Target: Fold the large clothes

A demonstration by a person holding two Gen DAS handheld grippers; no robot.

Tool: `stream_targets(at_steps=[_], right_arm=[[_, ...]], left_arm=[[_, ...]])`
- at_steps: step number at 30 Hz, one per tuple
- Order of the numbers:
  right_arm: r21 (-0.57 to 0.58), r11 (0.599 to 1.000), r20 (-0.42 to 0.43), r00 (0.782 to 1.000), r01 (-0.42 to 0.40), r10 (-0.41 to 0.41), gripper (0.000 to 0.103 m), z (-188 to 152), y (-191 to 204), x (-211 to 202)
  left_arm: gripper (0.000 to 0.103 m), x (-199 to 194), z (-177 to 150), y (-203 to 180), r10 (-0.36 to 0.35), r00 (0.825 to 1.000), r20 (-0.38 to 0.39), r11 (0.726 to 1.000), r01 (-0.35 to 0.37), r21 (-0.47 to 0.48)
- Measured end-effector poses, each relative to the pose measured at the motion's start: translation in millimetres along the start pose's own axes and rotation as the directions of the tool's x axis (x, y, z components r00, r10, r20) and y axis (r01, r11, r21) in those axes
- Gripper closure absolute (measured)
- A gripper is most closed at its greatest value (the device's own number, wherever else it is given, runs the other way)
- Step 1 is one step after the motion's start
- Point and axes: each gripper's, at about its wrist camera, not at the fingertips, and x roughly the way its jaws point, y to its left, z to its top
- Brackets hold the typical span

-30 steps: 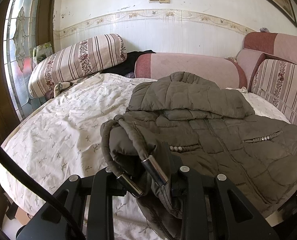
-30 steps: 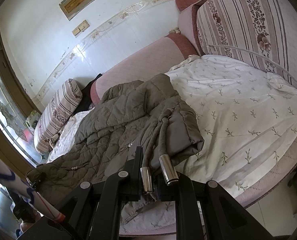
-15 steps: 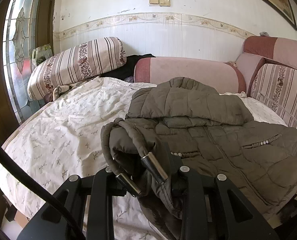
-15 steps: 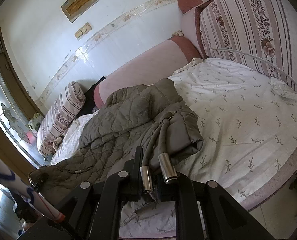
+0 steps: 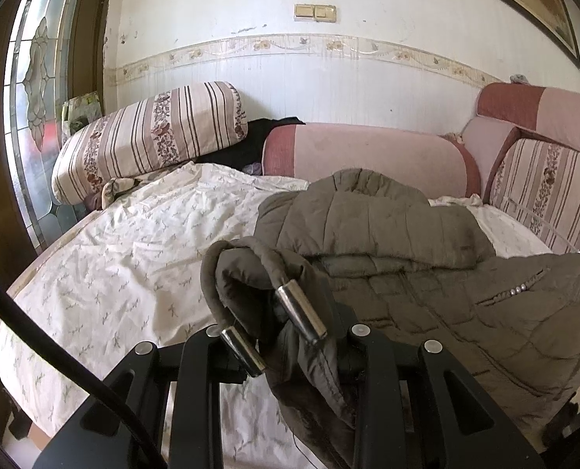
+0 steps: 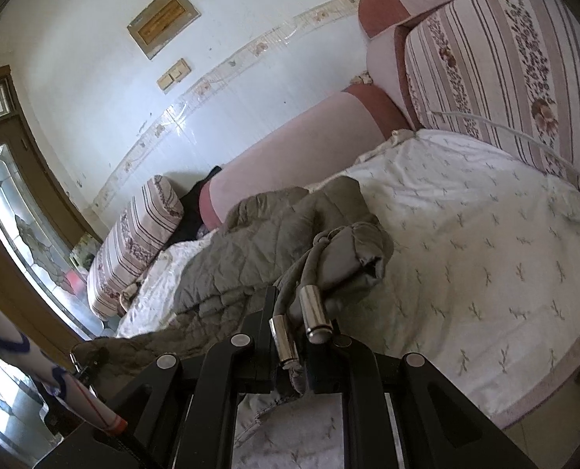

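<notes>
An olive quilted hooded jacket [image 5: 426, 273] lies spread on a bed with a white leaf-print sheet [image 5: 126, 258]. My left gripper [image 5: 274, 332] is shut on a bunched part of the jacket's near left side, which drapes over its fingers. In the right wrist view the jacket [image 6: 251, 250] stretches away to the left. My right gripper [image 6: 301, 328] is shut on a bunched, cuffed part of the jacket's right side, held just above the sheet [image 6: 485, 258].
Pink bolsters [image 5: 368, 152] and striped floral cushions [image 5: 145, 133] line the wall behind the bed. More striped cushions [image 6: 505, 62] stand at the right. A stained-glass door [image 5: 28, 97] is at the left. The bed's near edge [image 6: 544, 383] drops to the floor.
Both grippers have pulled back and lifted slightly with the jacket still clamped. The jacket has slid a little toward the near edge of the bed.
</notes>
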Motion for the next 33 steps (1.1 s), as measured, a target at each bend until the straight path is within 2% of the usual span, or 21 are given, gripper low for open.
stream_targets(at_steps=[7,14,20,23,25,28,33], right_arm=[[-0.012,1.0,0.03,0.999,-0.023,0.024,0.092,42,17,15],[-0.02,0.999,0.043,0.999,-0.025,0.026,0.092,110,36,66],[-0.045,0.999,0.02,1.0,0.016,-0.015,0.092,174,46,153],[-0.038,0.997,0.004,0.998,0.06,-0.06,0.092,203,40,207],[-0.015,0.996,-0.01,0.996,0.093,-0.093,0.092,220,31,248],[0.02,0.991,-0.031,0.991,0.131,-0.13,0.092,234,16,296],[0.063,0.978,-0.087,0.977,0.2,-0.195,0.091,239,-12,367]], left_arm=[[0.077,17,37,2,-0.011,1.0,0.026,1.0,0.012,-0.021],[0.076,61,90,6,-0.04,0.999,0.021,0.998,0.041,-0.053],[0.073,139,148,16,-0.075,0.997,-0.021,0.993,0.073,-0.093],[0.064,189,186,29,-0.115,0.99,-0.082,0.983,0.102,-0.151],[0.053,210,204,42,-0.144,0.985,-0.096,0.97,0.121,-0.209],[0.048,235,226,58,-0.177,0.98,-0.092,0.947,0.144,-0.287],[0.048,242,238,68,-0.093,0.996,-0.007,0.961,0.088,-0.261]])
